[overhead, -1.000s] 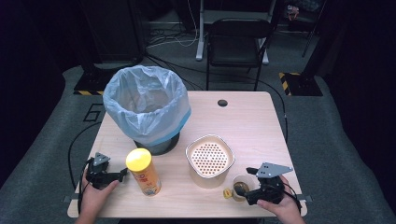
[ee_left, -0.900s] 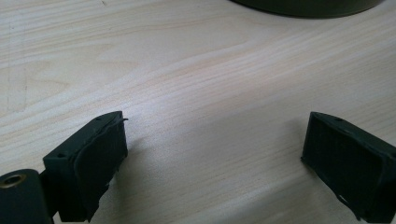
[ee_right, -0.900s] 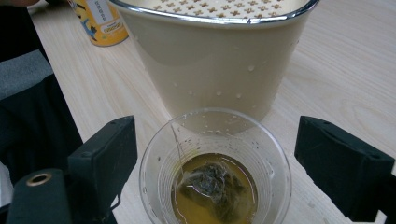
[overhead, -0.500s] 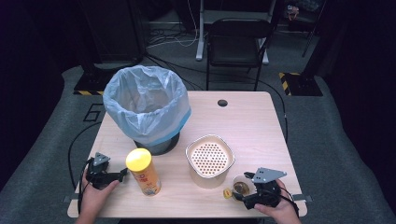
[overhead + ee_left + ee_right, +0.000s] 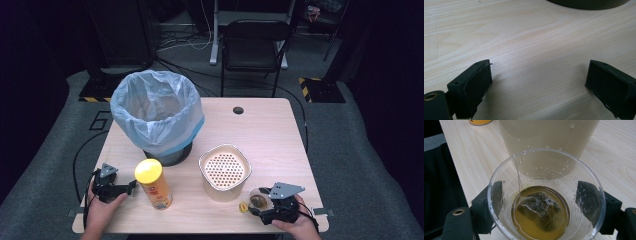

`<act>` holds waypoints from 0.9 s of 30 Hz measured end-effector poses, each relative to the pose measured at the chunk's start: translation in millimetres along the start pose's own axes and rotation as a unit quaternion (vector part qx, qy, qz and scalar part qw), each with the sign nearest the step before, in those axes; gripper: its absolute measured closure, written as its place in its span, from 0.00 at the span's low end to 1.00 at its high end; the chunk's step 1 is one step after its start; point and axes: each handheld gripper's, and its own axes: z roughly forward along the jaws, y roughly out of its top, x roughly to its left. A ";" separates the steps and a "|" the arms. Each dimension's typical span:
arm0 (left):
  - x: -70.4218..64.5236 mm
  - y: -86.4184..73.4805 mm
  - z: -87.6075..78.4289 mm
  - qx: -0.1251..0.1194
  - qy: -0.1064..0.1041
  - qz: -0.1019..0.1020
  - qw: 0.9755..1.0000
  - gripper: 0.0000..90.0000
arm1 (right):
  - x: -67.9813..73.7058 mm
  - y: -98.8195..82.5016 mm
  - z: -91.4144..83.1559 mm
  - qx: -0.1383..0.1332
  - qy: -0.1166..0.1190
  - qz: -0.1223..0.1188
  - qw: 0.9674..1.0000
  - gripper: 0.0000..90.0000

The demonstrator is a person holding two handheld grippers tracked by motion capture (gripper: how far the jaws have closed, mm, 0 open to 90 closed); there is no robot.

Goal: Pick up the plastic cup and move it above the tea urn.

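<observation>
I have the right tongs set around the clear plastic cup near the bench's near right corner. One black jaw stands on each side of the cup wall; they have just been closing, and they look to be up against the wall, gripping it. The cup holds amber tea with a dark teabag sunk in it, its string running up the inside wall. In the high view the cup sits at the near edge, just beside the cream plastic strainer bowl with a perforated insert.

My left tongs rest released near the near left corner, jaws wide apart over bare wood of the pale wooden bench. Just beside them stands the yellow-lidded orange cylindrical snack can. Behind it, towards the left edge, is the black waste bin lined with a pale blue plastic bag.
</observation>
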 end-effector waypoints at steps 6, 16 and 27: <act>-0.2 0.0 -0.4 0.004 -0.002 -0.001 1.000 0.07 | -0.2 -1.6 4.5 0.007 0.006 -0.008 1.000 0.28; -0.1 0.2 -0.2 0.004 -0.002 0.000 1.000 0.07 | -1.1 -1.4 4.4 0.003 0.007 -0.006 1.000 0.31; 1.2 1.2 -0.4 0.006 -0.002 0.007 1.000 0.07 | 1.0 -0.4 2.9 0.003 0.001 -0.031 1.000 0.33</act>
